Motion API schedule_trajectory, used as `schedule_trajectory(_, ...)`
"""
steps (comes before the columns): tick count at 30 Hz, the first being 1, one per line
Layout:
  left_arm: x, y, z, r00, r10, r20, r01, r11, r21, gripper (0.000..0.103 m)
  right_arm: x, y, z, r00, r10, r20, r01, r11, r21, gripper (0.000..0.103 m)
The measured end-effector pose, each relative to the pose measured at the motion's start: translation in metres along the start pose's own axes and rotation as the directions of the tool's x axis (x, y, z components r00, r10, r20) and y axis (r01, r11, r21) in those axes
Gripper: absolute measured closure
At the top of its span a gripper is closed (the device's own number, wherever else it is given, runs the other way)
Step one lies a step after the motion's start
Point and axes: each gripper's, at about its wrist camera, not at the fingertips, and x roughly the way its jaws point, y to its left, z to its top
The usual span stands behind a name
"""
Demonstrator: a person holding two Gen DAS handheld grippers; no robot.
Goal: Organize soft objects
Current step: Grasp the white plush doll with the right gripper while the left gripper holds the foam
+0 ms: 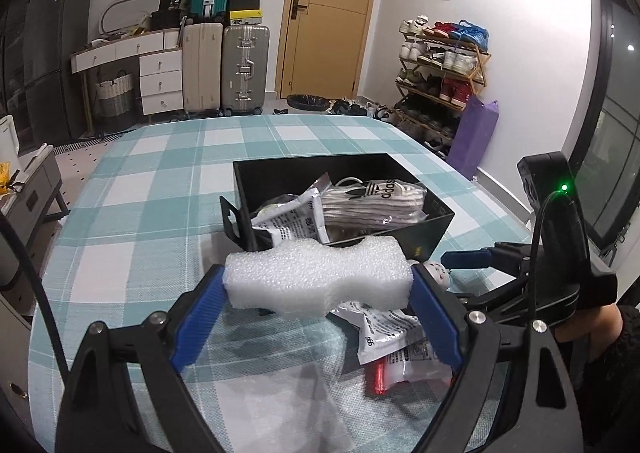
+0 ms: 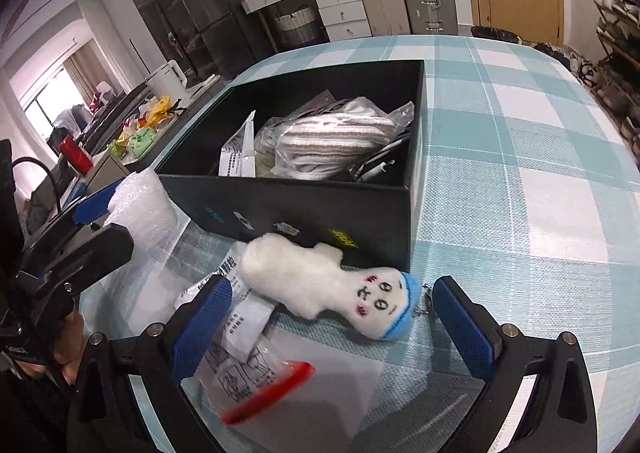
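My left gripper (image 1: 318, 277) is shut on a white foam block (image 1: 316, 273) and holds it above the table just in front of the black box (image 1: 424, 235). The box holds bagged socks (image 1: 372, 201) and a printed pouch (image 1: 296, 219). In the right wrist view the box (image 2: 320, 205) stands ahead with a striped bagged item (image 2: 332, 141) inside. My right gripper (image 2: 332, 317) is open, its fingers on either side of a white plush toy with a blue cap (image 2: 332, 285) lying on the table. A clear bag with a red strip (image 2: 256, 377) lies under it.
The table has a teal checked cloth (image 1: 168, 173). A clear plastic sheet (image 1: 280, 405) lies near the front. Printed bags (image 1: 396, 341) lie under the foam. The left gripper and foam (image 2: 136, 197) show at the left of the right wrist view. Suitcases, drawers and a shoe rack stand behind.
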Motion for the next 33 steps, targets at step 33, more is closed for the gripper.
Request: schedule_trajectory(33,-0.001,0.003,0.000,1.000,0.013,0.015,-0.013,1.000,-0.004,0.014,-0.005,-0.011,-0.008,0.999,0.000,0.034,0.000,1.000,-0.008,0.014)
